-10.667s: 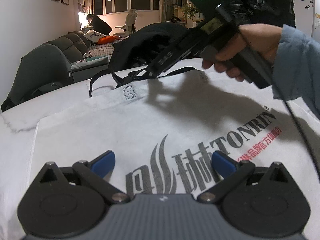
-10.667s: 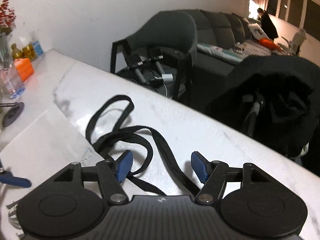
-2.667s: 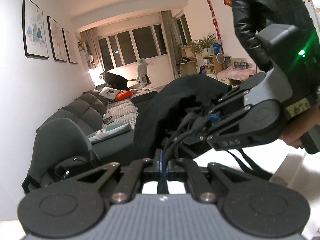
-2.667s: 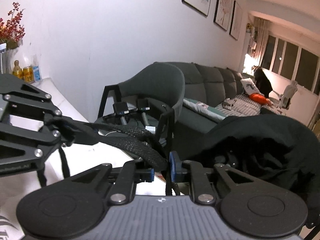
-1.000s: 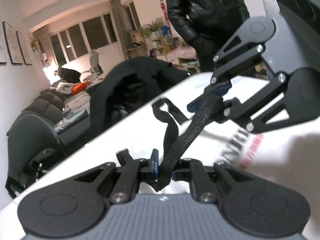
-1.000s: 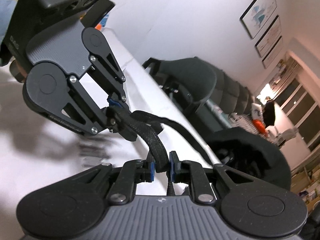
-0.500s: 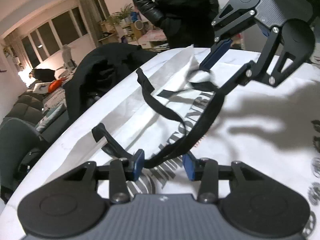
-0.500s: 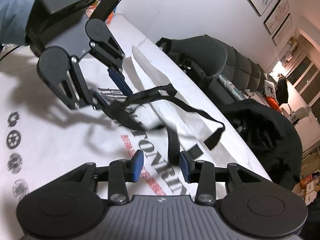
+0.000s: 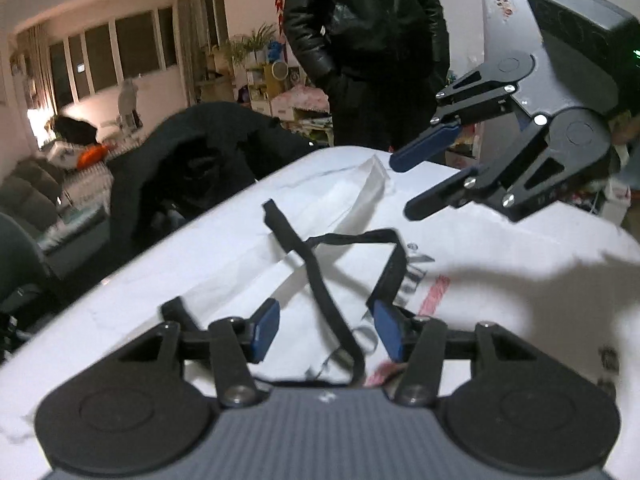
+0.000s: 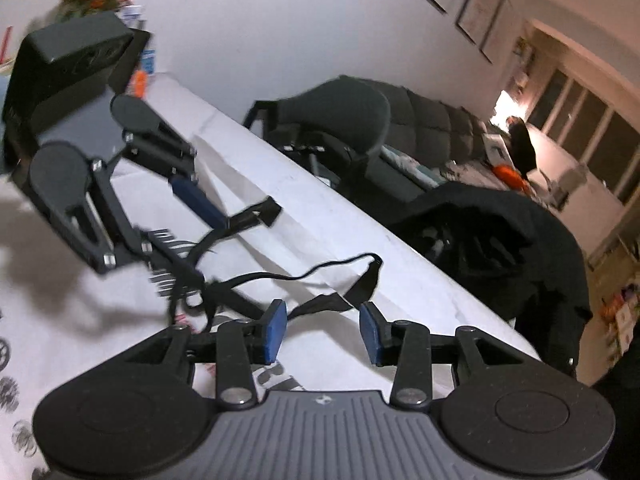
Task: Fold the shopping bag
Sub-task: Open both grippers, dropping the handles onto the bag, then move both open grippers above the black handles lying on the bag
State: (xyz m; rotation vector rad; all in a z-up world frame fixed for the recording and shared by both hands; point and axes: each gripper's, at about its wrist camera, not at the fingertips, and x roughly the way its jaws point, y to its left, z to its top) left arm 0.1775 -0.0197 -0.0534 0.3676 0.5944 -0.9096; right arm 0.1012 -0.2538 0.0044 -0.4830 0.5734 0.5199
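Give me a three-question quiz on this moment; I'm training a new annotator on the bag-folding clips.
1. True or false: the left gripper has its jaws clamped on a strap.
2. Where do the black straps lie: A) on the white bag, B) on the floor, C) over the chair?
3. Fill in: the right gripper has its jaws ____.

Key: 1 false; 2 A; 3 open.

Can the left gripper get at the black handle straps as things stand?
Probably yes: the left gripper is open and the black handle straps lie loose on the white shopping bag between its fingers, nothing covering them.
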